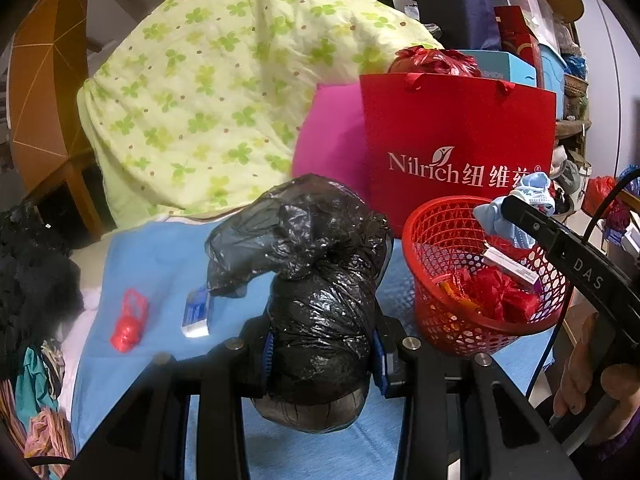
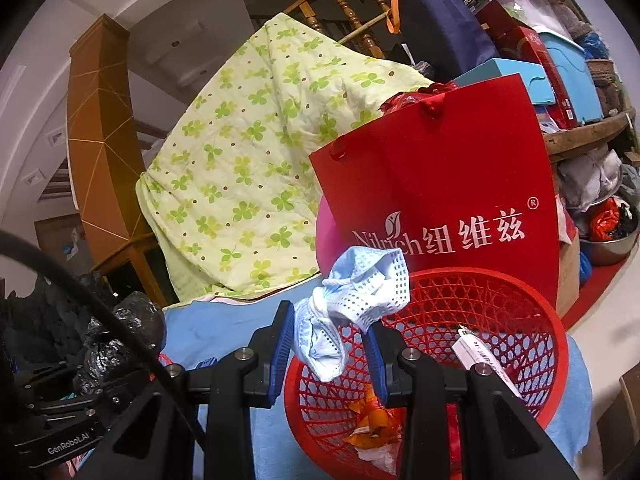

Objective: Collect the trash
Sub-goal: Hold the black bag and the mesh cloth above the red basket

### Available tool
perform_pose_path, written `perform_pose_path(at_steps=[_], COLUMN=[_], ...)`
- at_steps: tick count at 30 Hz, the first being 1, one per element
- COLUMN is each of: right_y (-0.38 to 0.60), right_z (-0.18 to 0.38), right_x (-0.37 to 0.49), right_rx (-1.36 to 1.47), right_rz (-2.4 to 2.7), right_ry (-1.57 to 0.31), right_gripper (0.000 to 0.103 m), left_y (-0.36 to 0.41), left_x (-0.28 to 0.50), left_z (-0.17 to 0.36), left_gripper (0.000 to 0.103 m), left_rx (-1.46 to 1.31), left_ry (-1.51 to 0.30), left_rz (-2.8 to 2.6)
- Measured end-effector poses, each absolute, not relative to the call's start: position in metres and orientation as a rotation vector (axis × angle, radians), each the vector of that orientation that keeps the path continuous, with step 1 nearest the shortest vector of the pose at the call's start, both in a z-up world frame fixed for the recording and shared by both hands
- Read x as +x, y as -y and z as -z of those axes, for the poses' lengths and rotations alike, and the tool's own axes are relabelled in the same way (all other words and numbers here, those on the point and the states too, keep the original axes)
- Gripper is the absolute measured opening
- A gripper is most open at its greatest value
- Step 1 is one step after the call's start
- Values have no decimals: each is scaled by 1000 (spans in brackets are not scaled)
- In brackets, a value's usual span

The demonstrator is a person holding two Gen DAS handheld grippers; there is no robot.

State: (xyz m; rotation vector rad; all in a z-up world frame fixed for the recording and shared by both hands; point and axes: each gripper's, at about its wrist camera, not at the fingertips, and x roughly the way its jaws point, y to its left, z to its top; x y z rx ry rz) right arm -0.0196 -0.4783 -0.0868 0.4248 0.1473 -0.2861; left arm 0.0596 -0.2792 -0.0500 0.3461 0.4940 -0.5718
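Observation:
My left gripper (image 1: 324,356) is shut on a crumpled black plastic bag (image 1: 320,280), which bulges up between the blue pads above the blue cloth (image 1: 160,264). To its right stands a red mesh basket (image 1: 412,248) holding red and orange wrappers and a white box. My right gripper (image 2: 330,344) is shut on a crumpled light blue face mask (image 2: 360,292), held over the near left rim of the basket (image 2: 520,292). A small red plastic scrap (image 1: 128,320) and a small white and blue pack (image 1: 196,312) lie on the cloth at the left.
A red paper gift bag (image 1: 460,148) stands right behind the basket, with a pink cushion (image 1: 332,140) and a green clover quilt (image 1: 208,92) beside it. Stacked boxes and bags (image 1: 520,40) fill the back right. Clothes (image 1: 36,380) lie at the left edge.

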Motion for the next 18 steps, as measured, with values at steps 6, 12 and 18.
perform_pose_path(at_steps=[6, 12, 18], right_y=[487, 496, 505], right_z=[87, 90, 92], right_x=[-25, -32, -39], right_rx=[441, 452, 464], right_rz=[299, 315, 330], right_ry=[-137, -133, -128], right_gripper=[36, 36, 36], left_y=[290, 300, 308], left_x=[57, 55, 55], left_z=[49, 50, 51], left_gripper=[40, 40, 40], left_rx=[360, 376, 384], left_ry=[-488, -485, -488], left_rz=[585, 602, 614])
